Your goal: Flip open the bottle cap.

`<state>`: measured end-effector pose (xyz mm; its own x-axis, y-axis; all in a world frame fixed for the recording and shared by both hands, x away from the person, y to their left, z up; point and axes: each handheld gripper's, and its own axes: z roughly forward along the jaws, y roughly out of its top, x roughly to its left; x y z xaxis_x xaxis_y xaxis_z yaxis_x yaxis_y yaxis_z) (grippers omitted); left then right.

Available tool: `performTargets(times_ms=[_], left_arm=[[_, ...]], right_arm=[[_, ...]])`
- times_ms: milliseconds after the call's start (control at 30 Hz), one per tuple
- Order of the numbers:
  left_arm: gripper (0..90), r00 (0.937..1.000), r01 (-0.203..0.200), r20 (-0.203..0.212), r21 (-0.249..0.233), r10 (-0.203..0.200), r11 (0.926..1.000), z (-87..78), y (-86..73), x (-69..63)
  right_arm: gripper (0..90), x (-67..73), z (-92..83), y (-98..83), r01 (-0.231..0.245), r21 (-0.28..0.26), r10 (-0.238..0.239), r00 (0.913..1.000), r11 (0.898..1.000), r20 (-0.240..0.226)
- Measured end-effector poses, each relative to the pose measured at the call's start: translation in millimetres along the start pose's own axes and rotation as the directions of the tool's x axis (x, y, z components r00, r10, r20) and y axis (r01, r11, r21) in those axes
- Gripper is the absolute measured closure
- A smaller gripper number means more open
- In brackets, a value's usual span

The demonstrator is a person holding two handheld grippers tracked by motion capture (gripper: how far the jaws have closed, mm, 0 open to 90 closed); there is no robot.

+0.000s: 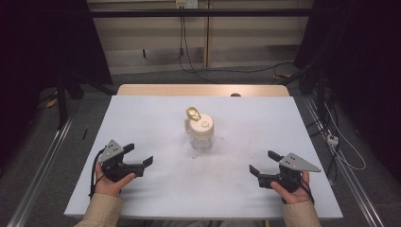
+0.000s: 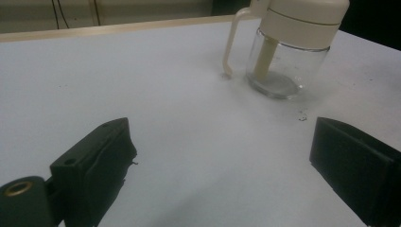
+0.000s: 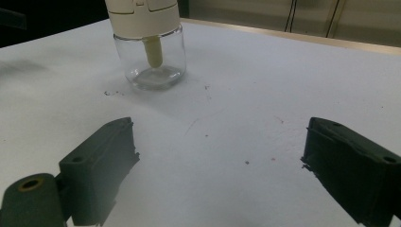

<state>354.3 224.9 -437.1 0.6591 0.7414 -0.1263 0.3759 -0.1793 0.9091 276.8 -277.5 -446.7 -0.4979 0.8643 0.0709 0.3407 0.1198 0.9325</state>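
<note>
A small clear glass jar (image 1: 202, 140) with a cream lid (image 1: 201, 126) stands upright near the middle of the white table (image 1: 156, 113). A gold-coloured flap (image 1: 193, 113) is raised at the lid's far left. In the left gripper view the jar (image 2: 289, 66) has a cream handle (image 2: 231, 45) and an inner cream tube; in the right gripper view the jar (image 3: 152, 59) looks empty. My left gripper (image 1: 139, 154) rests open at the front left, held by a hand. At the front right my right gripper (image 1: 264, 161) is open too. Both point toward the jar, well short of it.
The table's wooden far edge (image 1: 203, 90) shows beyond the white cover. Cables (image 1: 189, 61) run over the floor behind, and metal rails (image 1: 42, 165) flank both sides. Small dark specks (image 3: 108, 93) lie on the cover near the jar.
</note>
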Motion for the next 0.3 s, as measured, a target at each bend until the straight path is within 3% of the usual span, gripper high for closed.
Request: performTargets(times_ms=[300], left_arm=[[6.1,0.9998,-0.015,-0.009,0.004,0.015,0.9999,0.4,-0.2,-0.3]], right_arm=[[9.3,0.5,1.7,-0.8,-0.001,0.007,0.001,1.0000,1.000,-0.001]])
